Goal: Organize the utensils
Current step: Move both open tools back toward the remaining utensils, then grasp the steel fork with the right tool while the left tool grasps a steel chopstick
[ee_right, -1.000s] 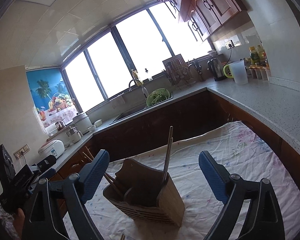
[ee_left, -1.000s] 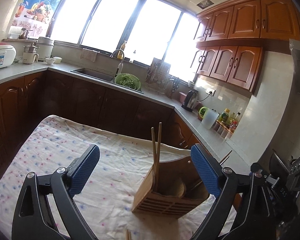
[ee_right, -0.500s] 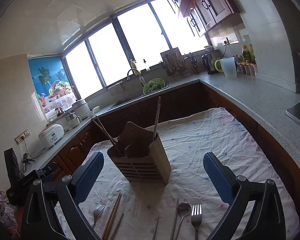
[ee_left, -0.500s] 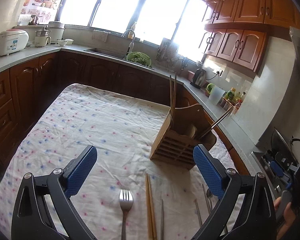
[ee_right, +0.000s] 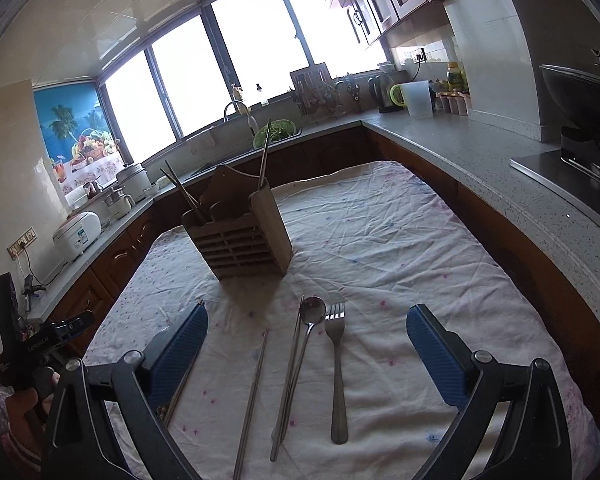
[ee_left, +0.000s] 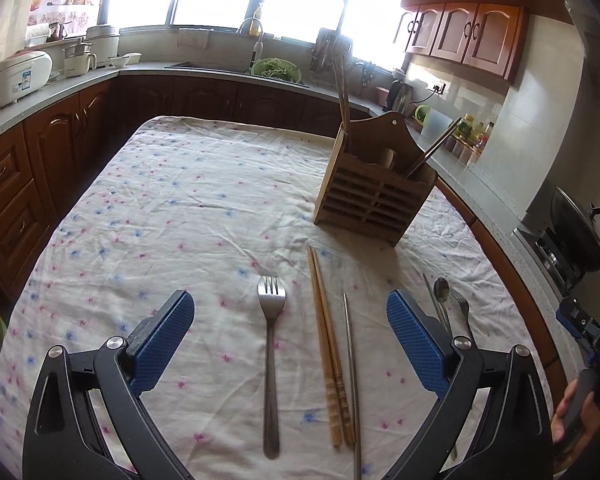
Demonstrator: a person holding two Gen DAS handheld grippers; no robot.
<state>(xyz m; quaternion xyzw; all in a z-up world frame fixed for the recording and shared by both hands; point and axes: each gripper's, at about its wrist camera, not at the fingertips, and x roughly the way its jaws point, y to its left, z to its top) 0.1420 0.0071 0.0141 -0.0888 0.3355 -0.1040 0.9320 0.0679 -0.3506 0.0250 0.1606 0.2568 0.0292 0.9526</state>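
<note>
A wooden utensil holder (ee_left: 374, 196) stands on the floral tablecloth (ee_left: 188, 200) and holds wooden chopsticks and a metal one; it also shows in the right wrist view (ee_right: 240, 236). In the left wrist view a fork (ee_left: 271, 344), a wooden chopstick pair (ee_left: 328, 344) and a metal chopstick (ee_left: 352, 380) lie between the pads of my open, empty left gripper (ee_left: 290, 342). In the right wrist view a metal chopstick (ee_right: 254, 396), a spoon (ee_right: 306, 344) beside another metal chopstick, and a second fork (ee_right: 337, 364) lie below my open, empty right gripper (ee_right: 306, 356).
Dark wood cabinets and a grey counter (ee_right: 500, 168) ring the table. A sink with a green colander (ee_left: 276, 70), a rice cooker (ee_left: 18, 76), a kettle and jug (ee_right: 416, 98) stand on the counter. A stove with a wok (ee_left: 576, 236) is at the right.
Both grippers have pulled back and tilted down from the holder. The utensils lying on the cloth have come into view between the open pads.
</note>
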